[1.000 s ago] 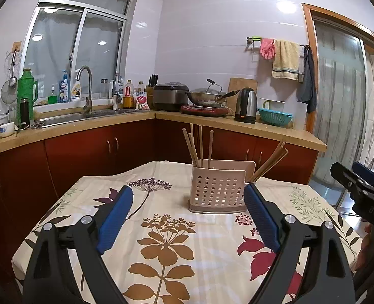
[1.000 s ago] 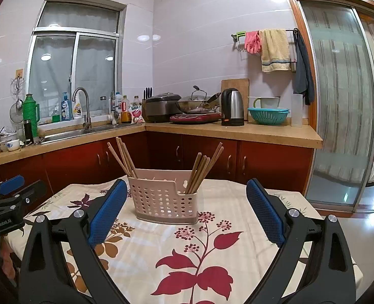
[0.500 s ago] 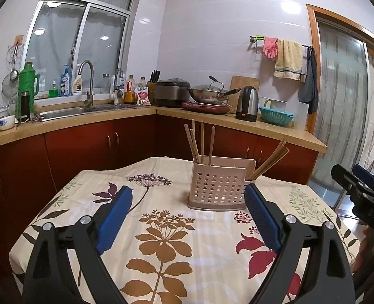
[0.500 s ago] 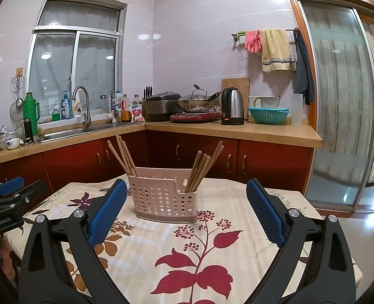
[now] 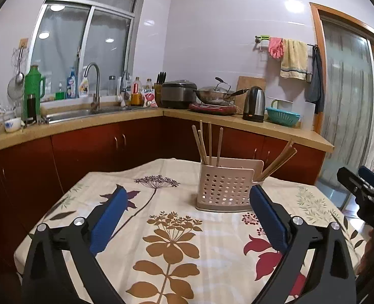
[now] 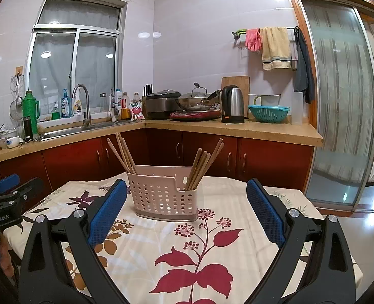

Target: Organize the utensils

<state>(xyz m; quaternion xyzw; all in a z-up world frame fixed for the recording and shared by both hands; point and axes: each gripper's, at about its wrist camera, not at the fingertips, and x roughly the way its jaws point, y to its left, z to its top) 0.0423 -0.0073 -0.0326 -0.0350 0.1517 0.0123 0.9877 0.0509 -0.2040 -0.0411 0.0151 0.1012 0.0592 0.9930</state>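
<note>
Right wrist view, pale pink perforated plastic utensil caddy [image 6: 165,197] upright mid-table on the floral tablecloth [image 6: 207,261], wooden chopsticks [image 6: 203,163] apparently in both end compartments, right gripper [image 6: 184,217] wide open, empty, left gripper [image 5: 187,215] just opened wider, nothing between.

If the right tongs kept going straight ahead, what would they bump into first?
Most likely the pink utensil basket holding the chopsticks. It stands on the flowered tablecloth just left of the midline between the open right tongs, with nothing nearer. How far off it is, the picture can't say.
</note>
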